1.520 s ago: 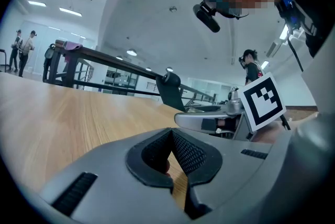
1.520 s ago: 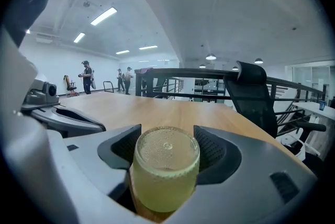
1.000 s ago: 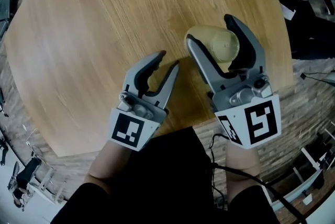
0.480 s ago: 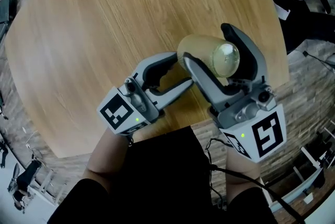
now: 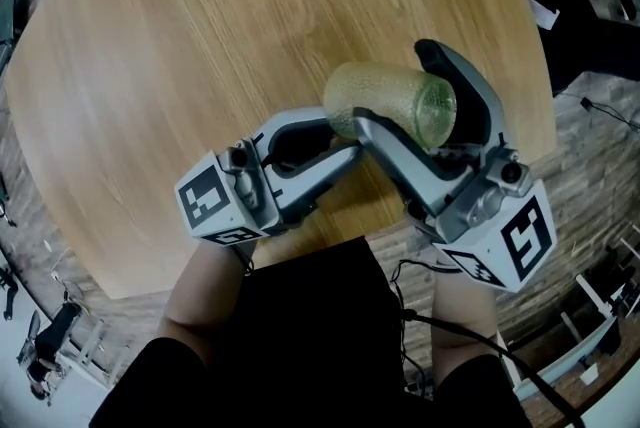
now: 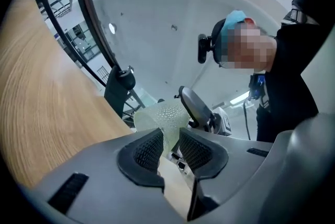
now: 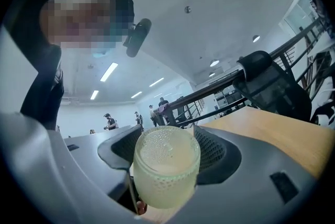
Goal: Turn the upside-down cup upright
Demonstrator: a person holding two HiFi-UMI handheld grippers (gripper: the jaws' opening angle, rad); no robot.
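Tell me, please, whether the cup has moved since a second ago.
Yes. Held by the right gripper, the cup has tipped from upside-down onto its side, its mouth swung left toward the middle of the table, away from its right edge.

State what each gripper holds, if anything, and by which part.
Both hold the cup. The right gripper clamps its sides near the base; the left gripper, its fingers just closed, pinches the wall at the rim.
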